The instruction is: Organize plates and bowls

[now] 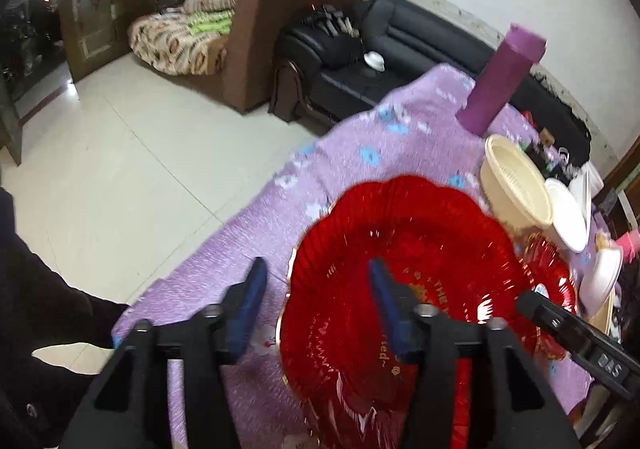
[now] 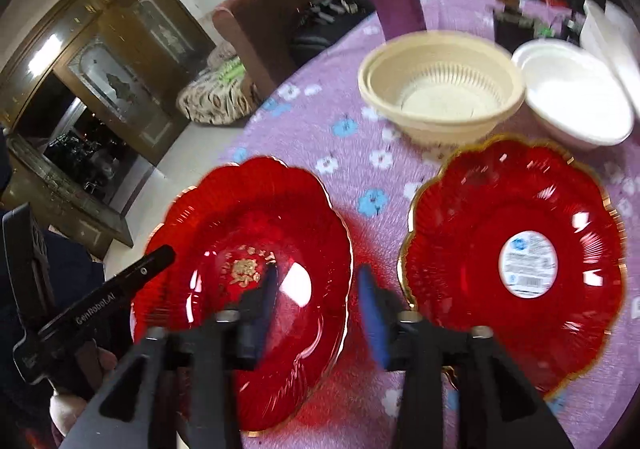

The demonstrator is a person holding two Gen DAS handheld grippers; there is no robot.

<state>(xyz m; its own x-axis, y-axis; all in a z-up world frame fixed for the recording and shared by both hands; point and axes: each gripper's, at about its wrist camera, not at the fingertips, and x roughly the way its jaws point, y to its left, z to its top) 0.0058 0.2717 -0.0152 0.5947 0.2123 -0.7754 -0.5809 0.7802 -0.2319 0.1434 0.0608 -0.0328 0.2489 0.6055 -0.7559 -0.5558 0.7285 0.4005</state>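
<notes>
Two red scalloped glass plates with gold rims lie on the purple flowered tablecloth [image 2: 352, 137]. The left plate [image 2: 248, 281] has gold lettering; it also fills the left wrist view [image 1: 400, 273]. The right plate [image 2: 516, 261] bears a white round sticker and shows partly in the left wrist view [image 1: 552, 269]. My left gripper [image 1: 316, 301] is open, its jaws straddling the left plate's near-left rim. My right gripper [image 2: 316, 297] is open, its jaws straddling the left plate's right rim. A cream ribbed bowl [image 2: 444, 97] and a white bowl [image 2: 576, 97] stand behind the plates.
A tall purple cylinder [image 1: 500, 81] stands at the table's far side. Small dark items [image 2: 516, 25] and a white box [image 2: 612, 33] sit at the back right. A black sofa [image 1: 400, 45], a brown armchair [image 1: 256, 45] and tiled floor [image 1: 132, 169] lie beyond the table's edge.
</notes>
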